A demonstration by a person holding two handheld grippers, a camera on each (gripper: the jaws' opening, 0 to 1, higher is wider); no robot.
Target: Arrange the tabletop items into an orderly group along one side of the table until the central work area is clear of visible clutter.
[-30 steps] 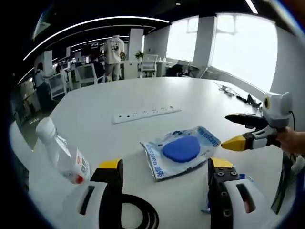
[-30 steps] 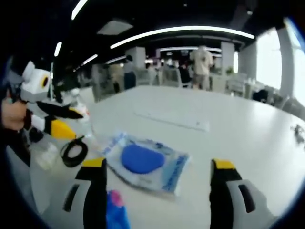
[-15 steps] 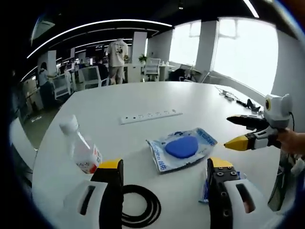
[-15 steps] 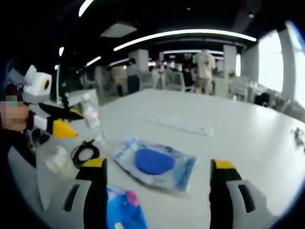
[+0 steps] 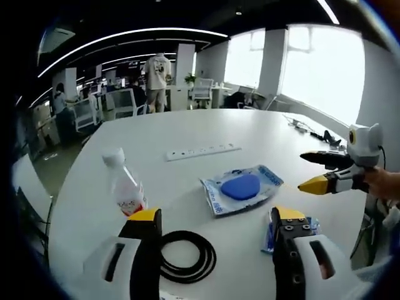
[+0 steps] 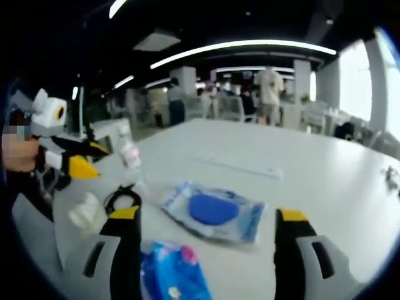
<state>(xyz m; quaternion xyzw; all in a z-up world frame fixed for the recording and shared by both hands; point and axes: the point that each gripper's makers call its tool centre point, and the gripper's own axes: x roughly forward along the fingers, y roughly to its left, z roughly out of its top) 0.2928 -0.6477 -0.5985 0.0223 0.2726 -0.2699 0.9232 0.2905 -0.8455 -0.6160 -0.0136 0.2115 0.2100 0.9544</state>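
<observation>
Left gripper view: both tongs (image 5: 214,225) hang released over the counter (image 5: 262,134); bottle (image 5: 127,189), cable coil (image 5: 185,256) and blue-pad packet (image 5: 240,187) lie centrally. Best approach low, gripping the packet's edge squarely.

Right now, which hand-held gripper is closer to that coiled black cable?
Left. The left hand-held gripper has the black cable lying between its jaws, while the right hand-held gripper hovers off beyond the clear packet.
</observation>
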